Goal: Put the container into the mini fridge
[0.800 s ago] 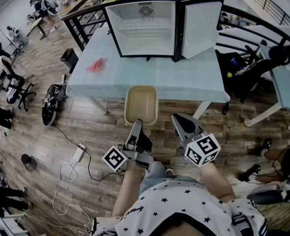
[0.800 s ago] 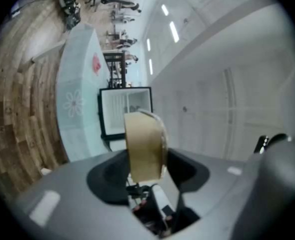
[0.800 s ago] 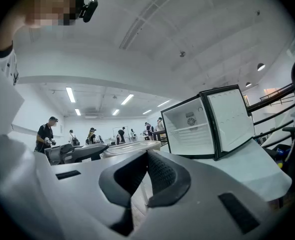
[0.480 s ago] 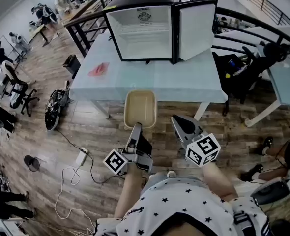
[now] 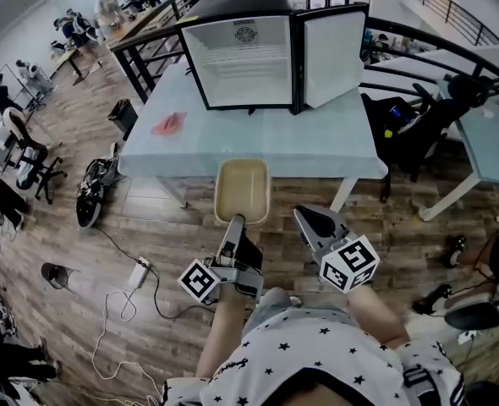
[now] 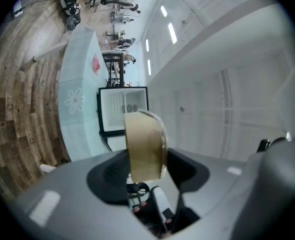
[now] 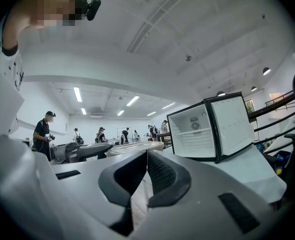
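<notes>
The mini fridge (image 5: 249,62) stands at the far side of a pale blue table (image 5: 317,142). Its door (image 5: 334,45) is swung wide open to the right, and the white inside shows bare wire shelves and a round vent in the back wall.

The container (image 5: 242,191), a beige open tub with rounded corners, is on the near side of the fridge. It is not on the table. It hangs in the air at the table's near edge, in line with the fridge opening but well apart from it. Its open side faces up and it looks empty.

The left gripper (image 5: 235,222) holds the container by its near rim. In the left gripper view the tub's wall (image 6: 145,144) stands edge-on between the two jaws, which are clamped on it, and the open fridge (image 6: 122,109) lies straight behind it.

The right gripper (image 5: 304,215) is just right of the container, at about the same distance from the fridge, and touches nothing. In its own view the jaws meet at their tips (image 7: 147,154) with nothing between them. The fridge (image 7: 197,131) and its open door are ahead and to the right.

A pink object (image 5: 168,123) lies on the table to the left of the fridge. On the wooden floor (image 5: 63,227), further from the fridge than the container, a white cable (image 5: 118,328) trails from a power strip (image 5: 138,267).
</notes>
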`<state>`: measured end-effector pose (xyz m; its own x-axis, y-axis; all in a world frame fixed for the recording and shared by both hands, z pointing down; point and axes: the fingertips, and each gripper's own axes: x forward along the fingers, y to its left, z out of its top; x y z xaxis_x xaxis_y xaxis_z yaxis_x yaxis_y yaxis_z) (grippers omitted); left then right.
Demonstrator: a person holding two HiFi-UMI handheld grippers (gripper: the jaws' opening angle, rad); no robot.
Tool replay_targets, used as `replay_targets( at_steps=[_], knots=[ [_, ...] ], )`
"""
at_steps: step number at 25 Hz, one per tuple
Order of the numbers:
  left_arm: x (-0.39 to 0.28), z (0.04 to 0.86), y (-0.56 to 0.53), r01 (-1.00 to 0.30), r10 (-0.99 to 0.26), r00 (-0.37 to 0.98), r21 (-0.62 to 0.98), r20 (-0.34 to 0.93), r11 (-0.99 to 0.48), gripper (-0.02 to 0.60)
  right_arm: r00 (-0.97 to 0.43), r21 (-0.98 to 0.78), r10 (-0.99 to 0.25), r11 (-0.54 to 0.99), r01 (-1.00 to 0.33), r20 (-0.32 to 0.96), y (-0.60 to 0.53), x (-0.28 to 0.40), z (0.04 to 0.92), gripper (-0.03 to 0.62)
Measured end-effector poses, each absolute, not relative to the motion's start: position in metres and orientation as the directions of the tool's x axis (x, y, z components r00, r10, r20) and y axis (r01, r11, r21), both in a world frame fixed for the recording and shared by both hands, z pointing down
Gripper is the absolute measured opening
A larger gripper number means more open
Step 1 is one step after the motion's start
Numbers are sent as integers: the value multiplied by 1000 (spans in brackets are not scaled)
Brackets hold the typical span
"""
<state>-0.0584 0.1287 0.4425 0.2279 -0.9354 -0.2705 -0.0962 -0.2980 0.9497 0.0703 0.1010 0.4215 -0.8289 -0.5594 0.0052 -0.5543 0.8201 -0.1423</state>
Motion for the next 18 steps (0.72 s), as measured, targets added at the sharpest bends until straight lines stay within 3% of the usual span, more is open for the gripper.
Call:
replay_targets(
  at_steps=[18],
  knots=[
    [-72,444,83,-77,-937,218,952,-275,-297,227,-825,-192,-565,806,-559,30,59,59,438,20]
  ],
)
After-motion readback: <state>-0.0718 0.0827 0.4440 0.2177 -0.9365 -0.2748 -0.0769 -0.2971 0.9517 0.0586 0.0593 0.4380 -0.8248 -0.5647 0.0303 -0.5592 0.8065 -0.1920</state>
